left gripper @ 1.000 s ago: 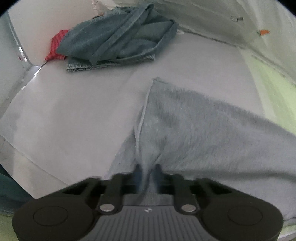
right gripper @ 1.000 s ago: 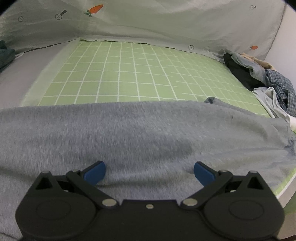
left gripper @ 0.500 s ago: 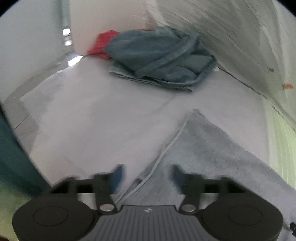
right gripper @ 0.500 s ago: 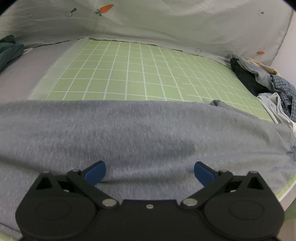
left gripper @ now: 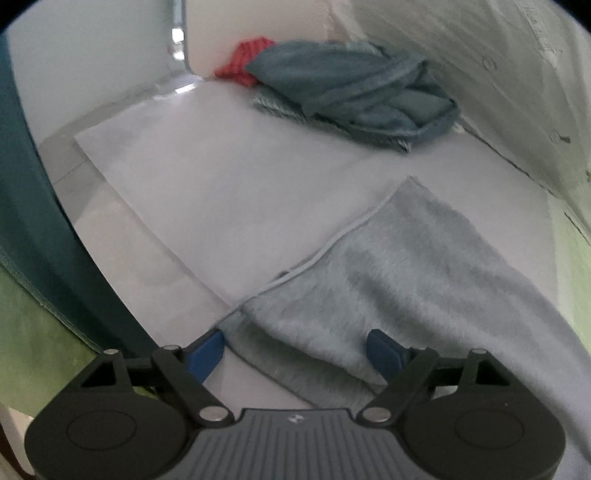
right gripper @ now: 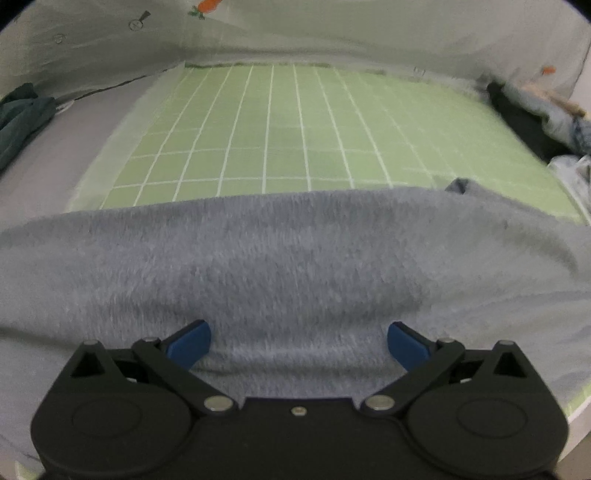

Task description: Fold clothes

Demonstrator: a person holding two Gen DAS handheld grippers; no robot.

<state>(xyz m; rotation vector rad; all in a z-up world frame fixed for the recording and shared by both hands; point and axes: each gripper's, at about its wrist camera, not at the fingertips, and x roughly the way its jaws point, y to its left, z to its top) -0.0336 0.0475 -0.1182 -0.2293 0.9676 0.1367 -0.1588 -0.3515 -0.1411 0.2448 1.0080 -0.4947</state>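
Grey garment (left gripper: 424, 280) lies flat on the white sheet (left gripper: 221, 192), stretched across into the right wrist view (right gripper: 288, 266) where it covers the near edge of the green grid mat (right gripper: 280, 129). Hemmed edge runs diagonally up from the near corner in the left view; corner looks folded over on itself, two layers visible

Left gripper (left gripper: 295, 350): jaws opening, blue pads wide apart, garment corner sits between them but neither pad presses on it. Left pad (left gripper: 205, 354) is over bare sheet, right pad (left gripper: 384, 354) over the fabric

Beyond it: pile of blue-grey clothes (left gripper: 354, 99) at the far side of the sheet, red item (left gripper: 243, 62) tucked behind it against the wall. Dark teal fabric (left gripper: 40, 229) hangs along the left edge

Right gripper (right gripper: 299, 343): pads spread wide, nothing clamped, garment below and between them. Heap of mixed clothes (right gripper: 546, 122) at far right of the mat, patterned light sheet (right gripper: 295, 29) along the back. Both views slightly motion-blurred
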